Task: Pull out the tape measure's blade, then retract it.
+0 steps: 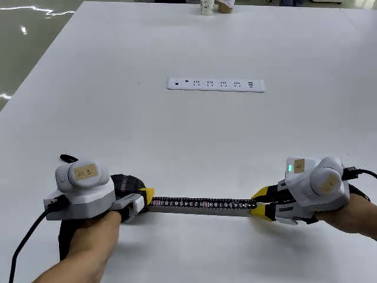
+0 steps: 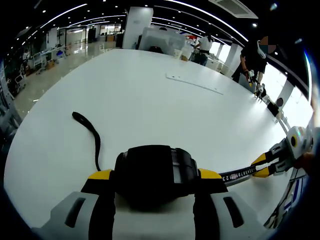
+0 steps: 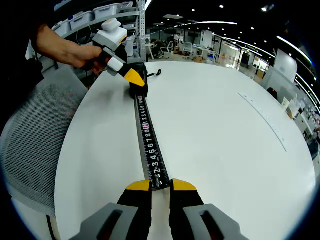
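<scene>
The black tape measure case point(image 2: 152, 172) sits on the white table point(image 1: 194, 47), clamped between the yellow-tipped jaws of my left gripper point(image 2: 155, 175). In the head view the case point(image 1: 125, 184) is at the lower left with the left gripper point(image 1: 143, 197) on it. The black blade point(image 1: 203, 204) with white numbers is drawn out flat to the right. My right gripper point(image 1: 258, 202) is shut on the blade's end. In the right gripper view the blade point(image 3: 148, 145) runs from my right gripper point(image 3: 160, 185) up to the case point(image 3: 138, 82). The case's wrist strap point(image 2: 90, 132) lies loose on the table.
A white power strip point(image 1: 215, 84) lies on the table beyond the blade, mid-table. Paper cups point(image 1: 207, 6) stand at the far edge. A grey mesh chair point(image 3: 35, 145) is beside the table's near side. People stand in the background past the table.
</scene>
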The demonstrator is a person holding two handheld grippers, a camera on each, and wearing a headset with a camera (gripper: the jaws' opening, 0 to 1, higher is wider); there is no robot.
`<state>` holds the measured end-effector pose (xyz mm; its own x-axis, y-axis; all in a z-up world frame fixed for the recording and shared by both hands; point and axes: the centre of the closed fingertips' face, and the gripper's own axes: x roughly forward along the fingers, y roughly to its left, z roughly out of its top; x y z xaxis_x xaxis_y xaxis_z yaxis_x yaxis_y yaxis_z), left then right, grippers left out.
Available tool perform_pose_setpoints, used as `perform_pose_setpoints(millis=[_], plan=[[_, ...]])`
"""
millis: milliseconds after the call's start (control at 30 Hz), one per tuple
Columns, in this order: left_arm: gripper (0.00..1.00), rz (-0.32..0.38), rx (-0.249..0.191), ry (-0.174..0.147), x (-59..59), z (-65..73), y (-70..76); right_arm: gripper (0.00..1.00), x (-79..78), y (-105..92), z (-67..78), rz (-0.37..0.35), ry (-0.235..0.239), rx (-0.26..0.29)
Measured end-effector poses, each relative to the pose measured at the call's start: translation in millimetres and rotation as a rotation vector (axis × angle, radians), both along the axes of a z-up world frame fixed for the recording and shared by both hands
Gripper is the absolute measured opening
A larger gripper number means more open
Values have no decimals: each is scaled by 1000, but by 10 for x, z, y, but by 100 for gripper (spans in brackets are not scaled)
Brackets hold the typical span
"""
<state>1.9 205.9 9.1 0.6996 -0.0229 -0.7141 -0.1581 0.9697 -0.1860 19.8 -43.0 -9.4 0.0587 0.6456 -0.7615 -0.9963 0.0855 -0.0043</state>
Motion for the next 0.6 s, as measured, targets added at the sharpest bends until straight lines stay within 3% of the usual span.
perform_pose_setpoints(millis=[600], plan=[[58,0,-5,6,-5,1,-1,9,-17,140,-18,4,11,11]])
